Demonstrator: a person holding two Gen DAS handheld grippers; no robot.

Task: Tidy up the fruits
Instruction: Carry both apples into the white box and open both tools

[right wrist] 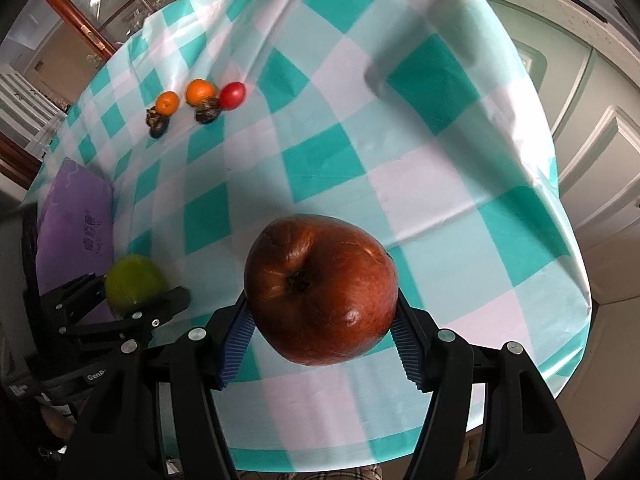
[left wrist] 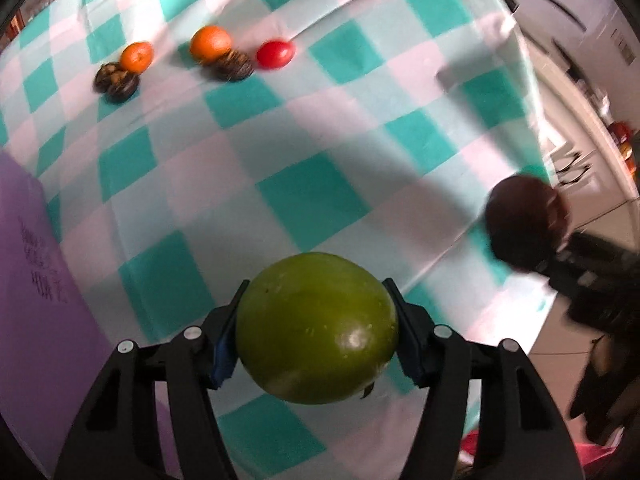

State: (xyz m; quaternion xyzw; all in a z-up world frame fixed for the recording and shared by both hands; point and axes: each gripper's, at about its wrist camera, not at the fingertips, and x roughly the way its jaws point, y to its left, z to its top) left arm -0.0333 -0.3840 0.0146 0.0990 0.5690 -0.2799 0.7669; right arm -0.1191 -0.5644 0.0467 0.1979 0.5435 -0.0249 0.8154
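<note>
**Two Fruits Aloft as Sorting Gets Under Way**

Left to right: the left claw (left wrist: 316, 336) is clamped on a green fruit (left wrist: 316, 330), pinched at its widest part between both fingers and held clear above the table (left wrist: 280, 152), which is covered in a teal-and-white checked cloth. A purple packet (left wrist: 36, 280) lies just to that claw's left. The right claw (right wrist: 322, 300) is closed around a wrinkled, dark red apple (right wrist: 320, 288), stem dimple facing the camera, likewise lifted off the cloth near the table's front edge.

Far ahead of both claws, well apart from them, the sorted row waits: a small orange (left wrist: 137, 57) with a dark nut cluster (left wrist: 117, 81) touching it, a larger orange (left wrist: 211, 43) against another dark nut (left wrist: 233, 65), and a red tomato-like fruit (left wrist: 275, 54) just to their right.

The step in hand appears to be carrying both fruits toward that row. To do it well, keep each grip steady through the reach, since both fruits are round and smooth and the apple's skin looks soft. Lower each one fully onto the cloth beside the row before letting go, as either could roll, and keep the two claws from crossing paths.
</note>
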